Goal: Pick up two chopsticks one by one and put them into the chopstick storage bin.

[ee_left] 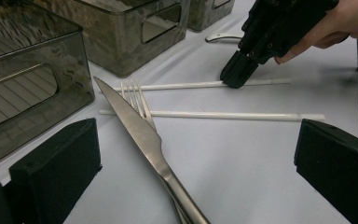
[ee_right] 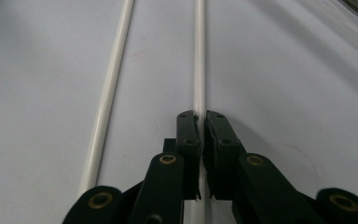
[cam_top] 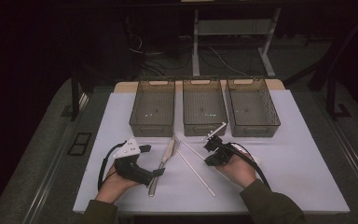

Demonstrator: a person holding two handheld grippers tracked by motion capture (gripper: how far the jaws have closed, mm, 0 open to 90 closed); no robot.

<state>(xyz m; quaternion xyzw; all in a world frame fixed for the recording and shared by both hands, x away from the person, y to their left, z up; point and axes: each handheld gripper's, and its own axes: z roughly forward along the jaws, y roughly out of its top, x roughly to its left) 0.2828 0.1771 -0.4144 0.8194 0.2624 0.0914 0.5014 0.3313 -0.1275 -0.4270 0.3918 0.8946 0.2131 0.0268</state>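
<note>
The knife point(ee_left: 144, 135) covers the fork's point(ee_left: 137, 100) handle; its own handle is cut off below.

Black tool point(ee_right: 201, 116) — brass rivets, olive sleeves point(cam_top: 272, 205).

chopsticks point(ee_left: 212, 115): white | knife point(ee_left: 135, 128): silver | bins point(cam_top: 204, 107): smoky grey, ribbed | table point(cam_top: 303, 172): white | fingers point(ee_right: 189, 135): black

The high view looks forward and down over the whole desk point(cam_top: 121, 186). Both gripper views sit low and close, sharing the two white sticks point(ee_left: 214, 115) point(ee_right: 107, 88).
</note>
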